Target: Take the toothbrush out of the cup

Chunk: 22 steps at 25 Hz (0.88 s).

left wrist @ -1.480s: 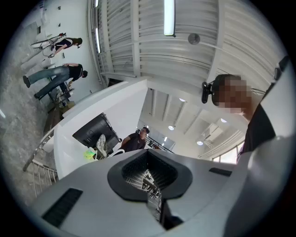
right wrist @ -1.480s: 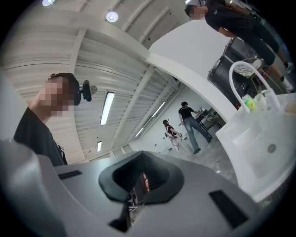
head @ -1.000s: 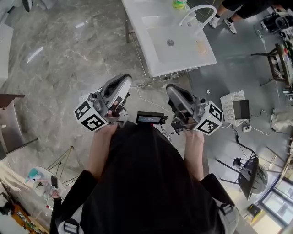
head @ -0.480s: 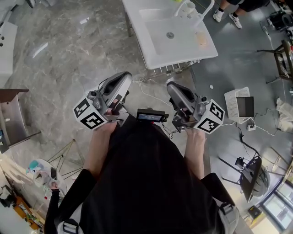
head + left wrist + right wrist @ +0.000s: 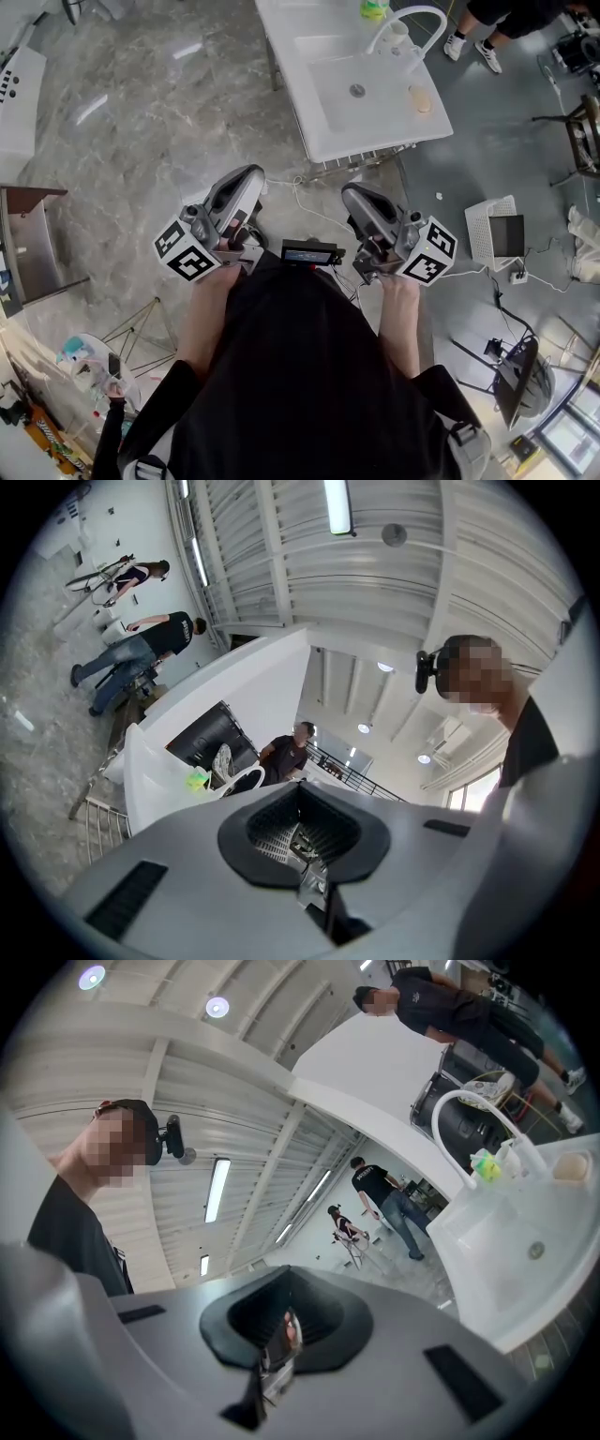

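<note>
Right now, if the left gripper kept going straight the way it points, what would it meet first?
Probably the near side of the white sink: the left gripper angles toward it, and its own view shows the faucet just above the jaws. Depth is unclear; it might slip past.

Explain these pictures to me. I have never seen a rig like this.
There is no robot here. A person in a black top holds a grasping tool in each hand: the left tool and the right tool. The marker cubes belong to them. The head view is from a camera on the person's head, looking down. The two gripper views come from cameras riding on the tools, tilted up at the ceiling and bystanders. Ahead stands a white sink with a faucet, a cup and something green beside it. Both tools are shut and hold nothing; neither is at the sink yet.
</note>
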Available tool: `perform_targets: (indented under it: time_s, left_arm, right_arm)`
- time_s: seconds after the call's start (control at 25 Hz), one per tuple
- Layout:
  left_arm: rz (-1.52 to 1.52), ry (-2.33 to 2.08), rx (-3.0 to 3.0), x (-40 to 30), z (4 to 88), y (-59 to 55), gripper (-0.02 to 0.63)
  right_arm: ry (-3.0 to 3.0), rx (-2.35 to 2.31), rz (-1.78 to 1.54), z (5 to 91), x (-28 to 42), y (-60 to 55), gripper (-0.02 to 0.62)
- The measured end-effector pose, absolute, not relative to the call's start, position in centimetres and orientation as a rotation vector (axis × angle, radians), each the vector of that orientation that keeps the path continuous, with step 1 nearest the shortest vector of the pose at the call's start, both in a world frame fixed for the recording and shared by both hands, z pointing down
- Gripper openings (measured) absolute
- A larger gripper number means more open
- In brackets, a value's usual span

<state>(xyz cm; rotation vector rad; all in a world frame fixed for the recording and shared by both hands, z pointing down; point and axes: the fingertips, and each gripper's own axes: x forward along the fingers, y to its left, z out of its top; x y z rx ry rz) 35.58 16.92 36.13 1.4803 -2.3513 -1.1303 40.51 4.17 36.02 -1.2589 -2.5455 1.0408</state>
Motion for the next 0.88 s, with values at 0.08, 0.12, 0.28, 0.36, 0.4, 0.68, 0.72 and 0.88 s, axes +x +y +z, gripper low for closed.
perform_targets:
  time_s: [0.08, 0.12, 0.28, 0.36, 0.4, 0.68, 0.72, 0.88]
  left_arm:
    - [-1.155, -2.35, 1.476, 34.3, 36.3, 17.9, 0.008]
    - [-1.171, -2.349, 1.472, 33.5, 36.4, 18.5, 0.008]
    - [-1.231, -2.361, 1.453, 29.6, 36.5, 21.8, 0.008]
    - [-1.249, -2.375, 1.458, 27.0, 36.4, 24.0, 0.008]
    - [-1.255, -2.38, 1.462, 25.6, 36.4, 25.2, 0.008]
    - [-1.221, -2.407, 1.494, 20.4, 35.8, 32.0, 0.008]
    - [-1.214, -2.414, 1.497, 19.7, 35.7, 33.2, 0.008]
    - [-1.225, -2.443, 1.472, 17.1, 36.0, 37.9, 0.008]
  right_arm:
    - [-2.545, -1.257, 1.021, 35.9, 39.3, 5.1, 0.006]
    - [-2.546, -1.254, 1.009, 35.9, 38.6, 5.6, 0.006]
    - [-2.533, -1.259, 0.977, 35.5, 35.1, 9.0, 0.006]
    - [-2.518, -1.271, 0.951, 35.6, 32.5, 11.5, 0.006]
    - [-2.513, -1.273, 0.937, 35.7, 31.0, 12.7, 0.006]
    - [-2.486, -1.276, 0.872, 35.6, 24.3, 19.9, 0.006]
    - [-2.48, -1.277, 0.872, 35.8, 23.4, 21.1, 0.006]
    - [-2.447, -1.284, 0.873, 36.2, 20.2, 25.7, 0.006]
